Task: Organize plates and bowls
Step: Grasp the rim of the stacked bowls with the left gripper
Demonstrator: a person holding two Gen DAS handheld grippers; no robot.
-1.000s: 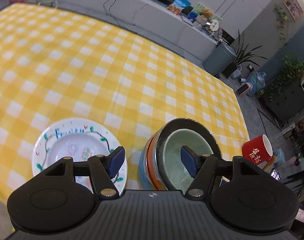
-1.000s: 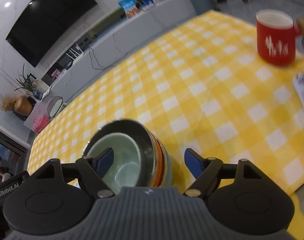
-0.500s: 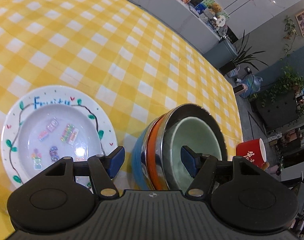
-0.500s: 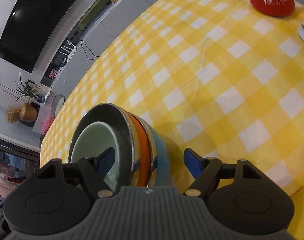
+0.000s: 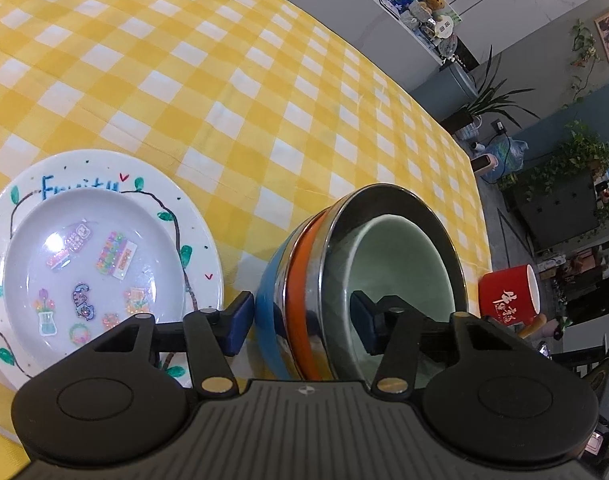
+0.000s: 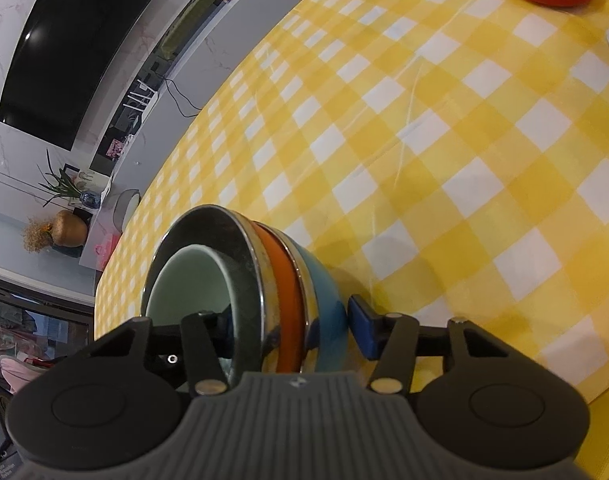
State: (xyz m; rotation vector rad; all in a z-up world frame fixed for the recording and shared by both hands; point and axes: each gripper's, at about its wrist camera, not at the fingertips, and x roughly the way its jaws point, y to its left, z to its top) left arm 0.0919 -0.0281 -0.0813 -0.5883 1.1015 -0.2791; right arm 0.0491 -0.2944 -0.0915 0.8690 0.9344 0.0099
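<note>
The left gripper straddles the wall of the bowl stack on one side, one blue pad outside against the blue bowl, the other inside the nest. Its jaws have just been closing, with the stacked rims between them, but the inner pad looks short of the wall, so the grip does not yet read as made. The right gripper does the same on the opposite side: its outer pad sits at the blue bowl's flank, its inner finger reaches into the steel bowl. Its jaws too have just been closing around the wall; whether they press yet cannot be told. Taking the stack from both sides at once is probably meant to lift all the nested bowls together without tipping.

The stack stands on the table at its near edge. It nests a glossy blue bowl outermost, an orange one, a polished steel one with a mirror-bright rim, and a pale green glazed bowl innermost. All are round, smooth and hard, likely slippery under the pads.

Just beside it, apart from it, lies the plate, a wide white dish with a hand-drawn vine rim and bright stickers. A red mug stands farther off. The tablecloth is yellow-and-white check, creased.
</note>
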